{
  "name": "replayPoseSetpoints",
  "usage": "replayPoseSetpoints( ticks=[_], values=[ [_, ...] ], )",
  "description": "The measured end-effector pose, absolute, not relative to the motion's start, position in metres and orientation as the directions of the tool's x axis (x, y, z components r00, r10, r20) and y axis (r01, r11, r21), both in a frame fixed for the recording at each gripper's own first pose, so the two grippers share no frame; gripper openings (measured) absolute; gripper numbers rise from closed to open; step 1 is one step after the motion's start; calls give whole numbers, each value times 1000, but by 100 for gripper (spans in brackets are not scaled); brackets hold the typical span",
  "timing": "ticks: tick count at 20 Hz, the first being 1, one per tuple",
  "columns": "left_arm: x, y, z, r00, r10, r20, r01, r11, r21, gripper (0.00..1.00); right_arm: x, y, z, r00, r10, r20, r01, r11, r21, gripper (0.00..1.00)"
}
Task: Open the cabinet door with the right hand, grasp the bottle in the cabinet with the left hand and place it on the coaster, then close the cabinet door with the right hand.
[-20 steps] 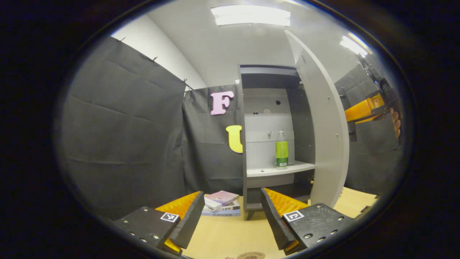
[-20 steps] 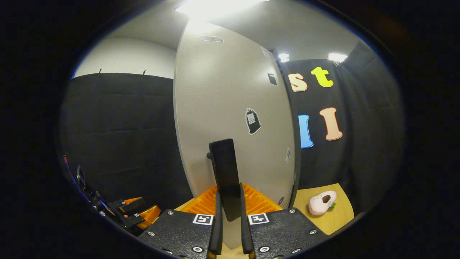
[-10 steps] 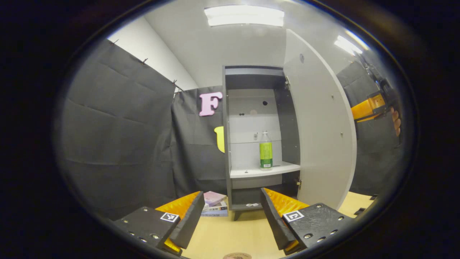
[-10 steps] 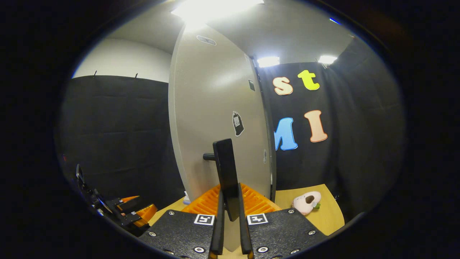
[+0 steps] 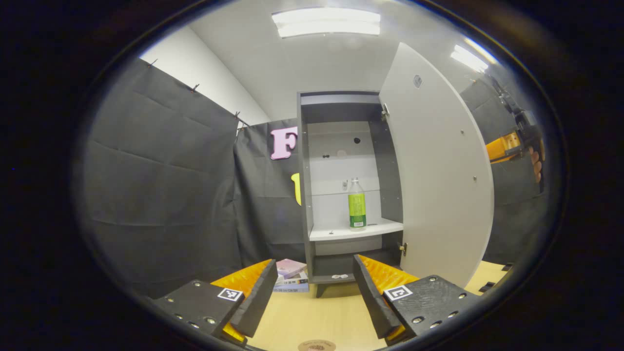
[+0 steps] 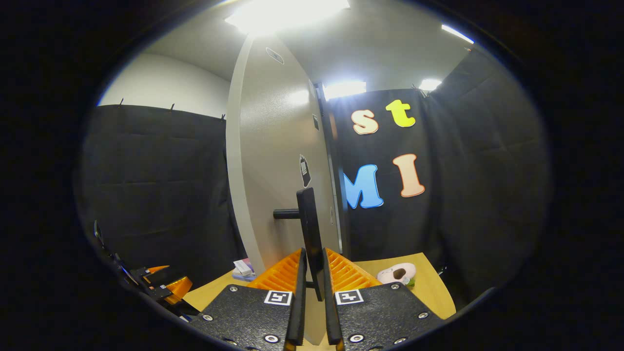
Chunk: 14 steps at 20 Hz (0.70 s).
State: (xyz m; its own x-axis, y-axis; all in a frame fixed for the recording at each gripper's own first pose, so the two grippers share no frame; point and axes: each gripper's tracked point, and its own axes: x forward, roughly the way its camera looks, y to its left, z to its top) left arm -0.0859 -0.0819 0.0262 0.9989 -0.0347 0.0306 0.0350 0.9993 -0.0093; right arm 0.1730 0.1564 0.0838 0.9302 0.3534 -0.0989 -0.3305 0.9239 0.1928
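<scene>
The cabinet (image 5: 341, 161) stands at the back of the booth on the wooden counter (image 5: 317, 321), its dark frame open to the front in the left gripper view. Its pale cabinet door (image 5: 438, 170) is swung wide on the hinges at the cabinet's right side, so the inside face of the door shows in the left gripper view and the outside face in the right gripper view. On that outside face sits a dark vertical door handle (image 6: 308, 229), held off the panel by a short post, with a small dark sticker (image 6: 304, 170) above it.

The right gripper (image 6: 312, 292) has its fingers drawn narrow around the lower end of the door handle, one on each side and pressed to it. In the left gripper view the same gripper shows at the far right edge, beyond the door, with the hand (image 5: 536, 163) that holds it.

The left gripper (image 5: 312, 297) is low over the counter, well apart from the cabinet, with its fingers spread wide and nothing between them.

A white shelf (image 5: 356, 230) crosses the cabinet at mid height. The bottle (image 5: 357, 204), clear with a green label, stands upright on that shelf towards its right half, touching nothing else.

A stack of books (image 5: 291, 281) lies on the counter just left of the cabinet's foot. A plush toy (image 6: 397, 274) lies on the counter right of the door. The round coaster (image 5: 317, 345) lies on the counter at the lower edge, between the left gripper's fingers and nearer than them.
</scene>
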Motion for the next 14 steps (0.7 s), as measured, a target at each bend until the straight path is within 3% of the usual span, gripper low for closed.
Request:
replayPoseSetpoints(
  ticks=[2,6,10,12,13,14],
  values=[
    [-89,-88,28,999,-36,33,37,999,-20,92,176,144,84,939,331,-94,-309,931,192,18],
    [-90,-100,38,998,-40,41,40,999,-19,92,171,147,83,920,385,-78,-356,901,247,13],
    [-74,-120,53,996,-78,51,77,997,12,89,153,131,70,926,364,-99,-342,921,185,15],
    [-58,-130,56,994,-101,51,100,995,18,92,148,116,64,935,336,-111,-319,936,145,29],
    [-49,-136,58,992,-114,50,113,993,15,92,148,105,61,943,314,-110,-300,945,128,49],
    [-38,-140,59,991,-126,49,126,992,8,92,147,94,60,953,282,-109,-269,956,113,62]
  ],
)
